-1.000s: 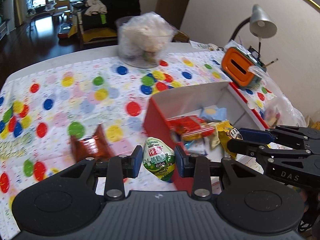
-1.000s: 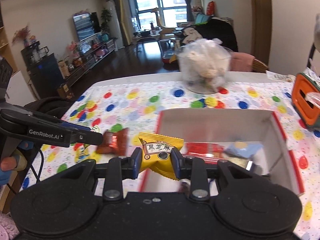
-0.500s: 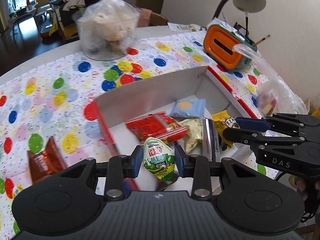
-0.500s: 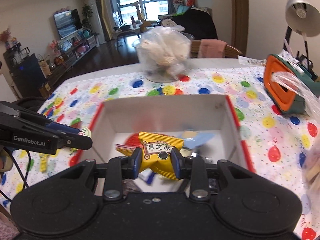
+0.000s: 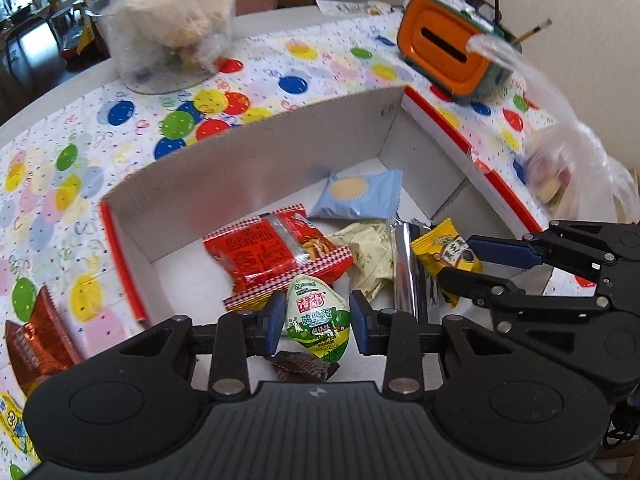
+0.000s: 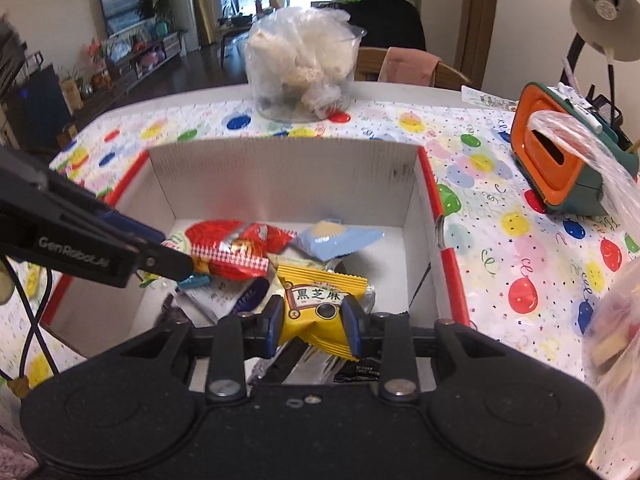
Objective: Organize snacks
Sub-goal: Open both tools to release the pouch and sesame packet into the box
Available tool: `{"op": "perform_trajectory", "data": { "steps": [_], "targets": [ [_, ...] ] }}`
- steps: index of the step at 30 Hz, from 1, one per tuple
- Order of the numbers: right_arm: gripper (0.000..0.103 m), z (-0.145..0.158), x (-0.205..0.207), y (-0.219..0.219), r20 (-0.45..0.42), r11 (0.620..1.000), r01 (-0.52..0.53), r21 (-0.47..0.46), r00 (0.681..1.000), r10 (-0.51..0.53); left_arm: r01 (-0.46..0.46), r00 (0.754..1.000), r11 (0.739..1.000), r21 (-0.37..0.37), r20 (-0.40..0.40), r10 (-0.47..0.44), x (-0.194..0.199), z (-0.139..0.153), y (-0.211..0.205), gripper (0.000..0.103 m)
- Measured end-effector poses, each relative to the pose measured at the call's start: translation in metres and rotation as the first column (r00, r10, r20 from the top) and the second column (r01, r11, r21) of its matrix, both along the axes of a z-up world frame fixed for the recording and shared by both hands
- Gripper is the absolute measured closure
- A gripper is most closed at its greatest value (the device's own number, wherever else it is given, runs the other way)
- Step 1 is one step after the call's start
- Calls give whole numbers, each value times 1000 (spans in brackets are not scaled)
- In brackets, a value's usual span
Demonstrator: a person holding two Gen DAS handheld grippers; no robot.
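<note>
Snacks lie piled in the red-edged box [image 5: 256,168], which sits on the balloon-print cloth [image 5: 120,128]. Only the left wrist view shows the orange wrapper [image 5: 38,332] lying on the cloth outside the box's left wall; only the right wrist view shows the room beyond the table and the lamp head [image 6: 604,16]. The left gripper [image 5: 316,322] is clamped on one green egg-shaped packet [image 5: 318,324], held over the box's near end above a dark wrapper [image 5: 304,364]. The right gripper [image 6: 314,326] is clamped on one yellow packet [image 6: 320,308], also over the box, near its right wall; in the left view this gripper [image 5: 460,264] comes in from the right over that wall. Inside I count one red packet [image 5: 276,252], one blue packet [image 5: 356,196], one pale packet [image 5: 368,252] and one silver one [image 5: 408,272]. The far strip of the box floor is bare. Beyond the box stand one bowl with a plastic bag [image 6: 300,64] and one orange holder [image 6: 556,160], both well apart from it.
</note>
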State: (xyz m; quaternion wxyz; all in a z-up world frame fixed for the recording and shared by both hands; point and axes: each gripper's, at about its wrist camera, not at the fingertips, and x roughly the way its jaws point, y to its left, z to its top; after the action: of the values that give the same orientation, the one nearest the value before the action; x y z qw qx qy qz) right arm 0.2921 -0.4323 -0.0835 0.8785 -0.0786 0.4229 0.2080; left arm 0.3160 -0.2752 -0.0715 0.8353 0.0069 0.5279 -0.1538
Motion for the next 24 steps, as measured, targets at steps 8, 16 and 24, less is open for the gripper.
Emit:
{"op": "perform_trajectory", "data": {
  "steps": [8, 16, 24],
  "targets": [
    [73, -10, 4, 0, -37, 1000, -28, 0, 999, 28, 28, 998, 998, 49, -52, -26, 15, -14, -17, 69],
    [72, -18, 8, 1, -81, 1000, -24, 19, 996, 26, 19, 996, 996, 91, -88, -11, 21, -24, -18, 68],
    [70, -18, 10, -5, -110, 998, 8, 54, 994, -2, -10, 995, 998, 59, -100, 16, 24, -25, -10, 66]
  ]
}}
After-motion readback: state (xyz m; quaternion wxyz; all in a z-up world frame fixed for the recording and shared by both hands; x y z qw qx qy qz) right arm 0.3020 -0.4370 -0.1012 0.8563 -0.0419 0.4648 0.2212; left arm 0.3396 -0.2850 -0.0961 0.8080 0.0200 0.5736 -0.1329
